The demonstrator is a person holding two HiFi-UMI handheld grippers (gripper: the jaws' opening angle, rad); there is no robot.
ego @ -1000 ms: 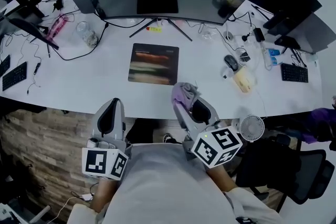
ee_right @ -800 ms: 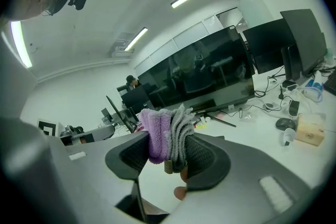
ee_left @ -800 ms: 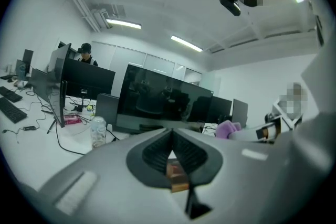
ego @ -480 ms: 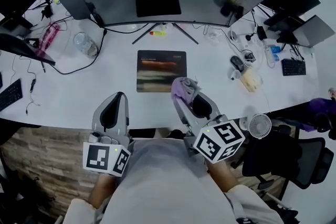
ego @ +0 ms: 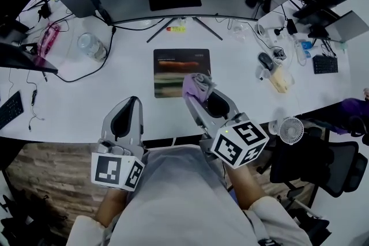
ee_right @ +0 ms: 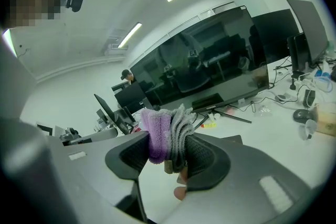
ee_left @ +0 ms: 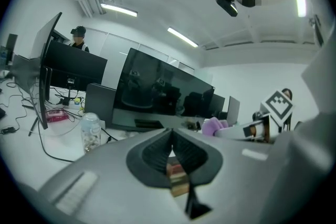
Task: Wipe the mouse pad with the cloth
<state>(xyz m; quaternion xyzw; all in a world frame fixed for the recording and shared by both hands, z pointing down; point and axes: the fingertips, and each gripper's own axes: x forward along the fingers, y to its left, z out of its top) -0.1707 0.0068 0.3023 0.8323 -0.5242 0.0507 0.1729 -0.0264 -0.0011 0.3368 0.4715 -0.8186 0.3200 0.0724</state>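
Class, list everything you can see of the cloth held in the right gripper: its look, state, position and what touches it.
The cloth is a small, fluffy, ribbed-looking textile, purple on one side and grey on the other, bunched into a wad. The right gripper has its jaws shut on it, and the folds stick out past the jaw tips. In the head view it sits over the near right corner of the mouse pad; whether it touches the pad cannot be told.

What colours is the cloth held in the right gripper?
Purple and grey. The cloth shows best in the right gripper view, bunched between the jaws.
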